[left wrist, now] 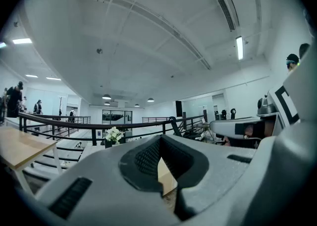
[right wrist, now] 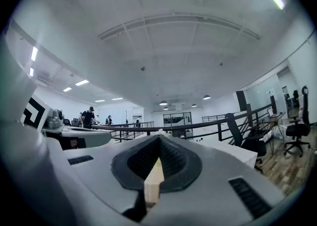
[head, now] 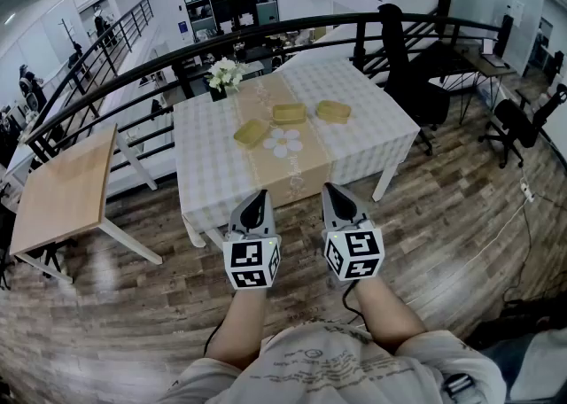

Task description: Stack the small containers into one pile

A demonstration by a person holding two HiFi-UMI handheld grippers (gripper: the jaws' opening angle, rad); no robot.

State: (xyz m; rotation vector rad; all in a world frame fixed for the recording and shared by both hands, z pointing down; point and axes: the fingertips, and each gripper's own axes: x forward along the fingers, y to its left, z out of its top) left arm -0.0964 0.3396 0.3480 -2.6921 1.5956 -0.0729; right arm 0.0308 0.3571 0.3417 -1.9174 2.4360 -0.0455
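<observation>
Head view. Shows the tabletop (head: 213,163) under a checked cloth, with a beige runner (head: 297,176) down its middle. Finds three small containers on it, all yellow and shallow, none stacked. Puts the left container (head: 252,133) at the runner's left edge, the middle container (head: 289,113) on the runner, and the right container (head: 333,112) just past the runner's right edge, each apart from the others. Notes white flowers (head: 225,74) near the far left corner and a bare wooden side table (head: 66,190) off to the left. Places the left claw (head: 258,197) and the right claw (head: 330,190) side by side at the near edge, well short of the containers.

Left gripper view. Shows the left claw (left wrist: 159,141) closed tip to tip, with nothing gripped.

Right gripper view. Shows the right claw (right wrist: 158,141) likewise closed at the tips and empty.
</observation>
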